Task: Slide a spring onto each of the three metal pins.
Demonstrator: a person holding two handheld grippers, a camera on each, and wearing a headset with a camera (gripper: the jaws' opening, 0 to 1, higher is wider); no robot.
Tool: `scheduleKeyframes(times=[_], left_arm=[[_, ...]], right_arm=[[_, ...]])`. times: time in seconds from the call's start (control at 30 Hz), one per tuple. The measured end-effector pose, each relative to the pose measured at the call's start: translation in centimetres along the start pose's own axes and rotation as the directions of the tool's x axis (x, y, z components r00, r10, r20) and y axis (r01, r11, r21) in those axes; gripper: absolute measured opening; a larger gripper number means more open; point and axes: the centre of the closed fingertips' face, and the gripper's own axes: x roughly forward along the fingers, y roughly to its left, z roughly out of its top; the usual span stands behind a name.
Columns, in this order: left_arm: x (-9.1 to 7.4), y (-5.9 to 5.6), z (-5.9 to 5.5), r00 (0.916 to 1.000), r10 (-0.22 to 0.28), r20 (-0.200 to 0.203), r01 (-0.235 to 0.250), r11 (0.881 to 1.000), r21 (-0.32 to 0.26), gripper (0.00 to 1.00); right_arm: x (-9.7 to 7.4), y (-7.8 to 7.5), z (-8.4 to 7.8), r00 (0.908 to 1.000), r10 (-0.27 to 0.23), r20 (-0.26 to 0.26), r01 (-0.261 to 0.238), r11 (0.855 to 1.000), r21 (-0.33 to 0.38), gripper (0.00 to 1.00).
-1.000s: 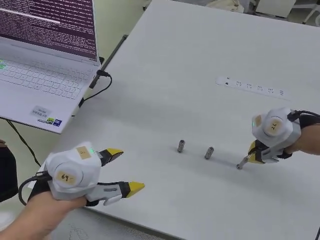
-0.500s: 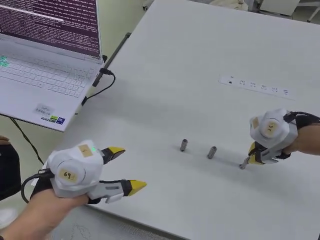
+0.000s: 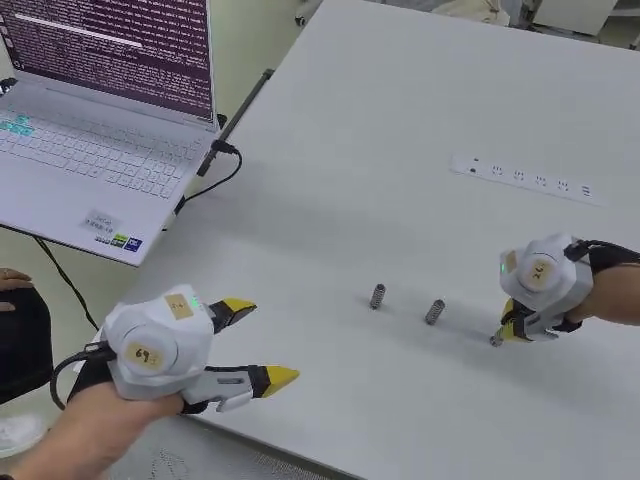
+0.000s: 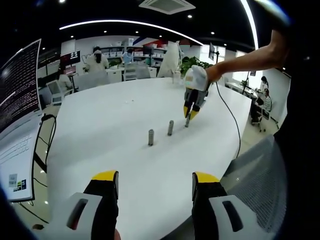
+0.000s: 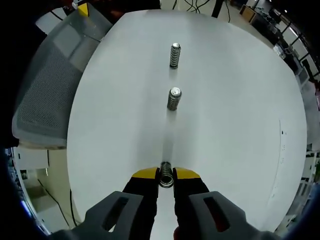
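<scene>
In the head view the middle pin (image 3: pixel 434 311) stood on the white table (image 3: pixel 380 120) with a spring over it, and the end pin (image 3: pixel 377 296), also sprung, sat just beside it on the laptop (image 3: pixel 100 130) side. The right gripper (image 3: pixel 505 332) was just on the other side of the middle pin, tips down at the table, clenched on a third spring (image 3: pixel 495 339); couldn't tell if a pin was inside that one. The left gripper (image 3: pixel 260 340) hung well away from the middle pin, released, nothing in it. In the left gripper view its yellow tips were wide apart, with the middle pin out ahead. In the right gripper view the jaws pinched the third spring, with the middle pin straight ahead and the end pin beyond it
</scene>
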Motion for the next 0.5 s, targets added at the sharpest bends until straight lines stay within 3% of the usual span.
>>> scheduleKeyframes(times=[0.5], left_arm=[[-0.1,0.2,0.3,1.0000,0.004,0.001,-0.004,1.000,0.005,0.55]], right_arm=[[1.3,0.0,-0.6,1.0000,-0.002,-0.006,0.002,1.000,0.016,0.09]])
